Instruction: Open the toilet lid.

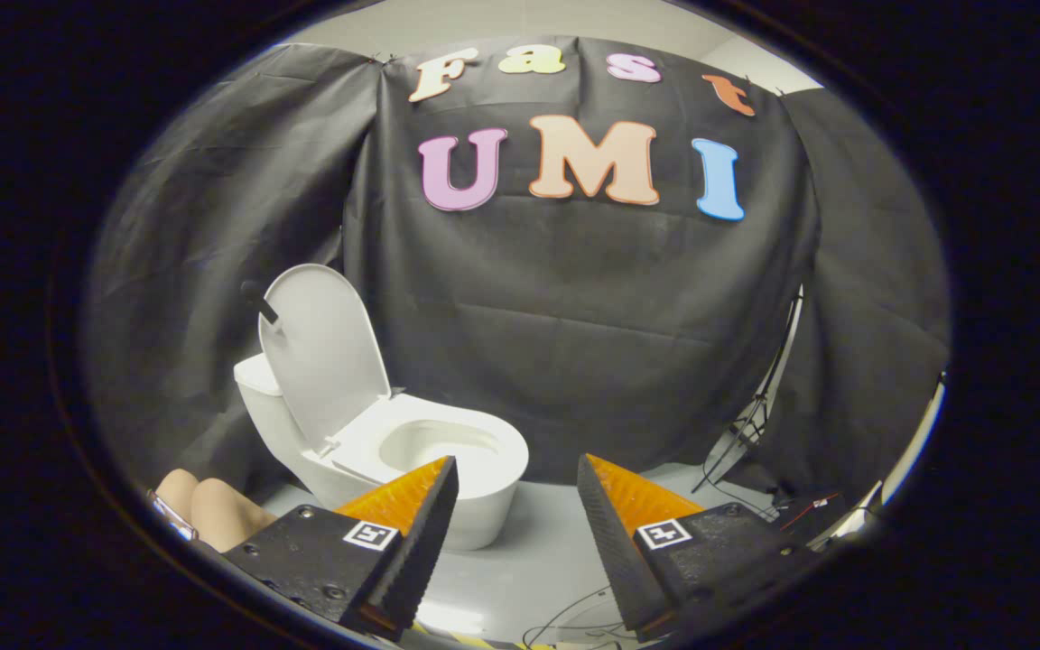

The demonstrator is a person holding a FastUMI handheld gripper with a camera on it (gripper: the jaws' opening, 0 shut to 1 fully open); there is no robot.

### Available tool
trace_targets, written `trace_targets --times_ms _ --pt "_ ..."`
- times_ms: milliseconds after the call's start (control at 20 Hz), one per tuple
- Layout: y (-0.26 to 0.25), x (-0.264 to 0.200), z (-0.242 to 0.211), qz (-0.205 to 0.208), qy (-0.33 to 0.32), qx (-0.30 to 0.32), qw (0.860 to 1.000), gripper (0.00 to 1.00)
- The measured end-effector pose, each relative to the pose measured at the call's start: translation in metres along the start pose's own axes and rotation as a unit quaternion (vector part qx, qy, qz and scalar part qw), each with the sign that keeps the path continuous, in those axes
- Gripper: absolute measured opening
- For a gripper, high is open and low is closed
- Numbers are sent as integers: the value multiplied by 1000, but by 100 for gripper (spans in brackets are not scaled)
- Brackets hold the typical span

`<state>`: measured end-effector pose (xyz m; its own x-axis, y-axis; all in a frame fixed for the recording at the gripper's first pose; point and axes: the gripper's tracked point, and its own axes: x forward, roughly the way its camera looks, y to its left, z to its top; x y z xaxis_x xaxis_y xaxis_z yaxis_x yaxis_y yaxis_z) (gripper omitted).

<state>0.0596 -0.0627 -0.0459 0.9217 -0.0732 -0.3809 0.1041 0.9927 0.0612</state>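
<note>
A white toilet [448,451] stands on the pale floor beyond my fingers, a little left of them. Its lid [326,357] is raised, leaning back against the tank [254,375], and the bowl lies open below it. A dark handle [260,302] sticks out behind the lid's upper left edge. My gripper [517,469] is open, its two fingers spread wide with nothing between them. The left fingertip [434,492] overlaps the bowl's front rim in the view, though the toilet sits some way farther off.
Black cloth walls close the booth behind and to both sides. A person's hand [208,510] shows low beside the left finger. A light stand [759,411] leans at the right wall, with cables [574,618] and small gear on the floor.
</note>
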Motion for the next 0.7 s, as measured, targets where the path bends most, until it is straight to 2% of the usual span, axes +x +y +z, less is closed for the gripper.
trace_targets --times_ms 300,700 --pt "-8 -4 -54 1 33 -27 999 82" --pt "-20 -9 -65 -11 10 -43 999 82"
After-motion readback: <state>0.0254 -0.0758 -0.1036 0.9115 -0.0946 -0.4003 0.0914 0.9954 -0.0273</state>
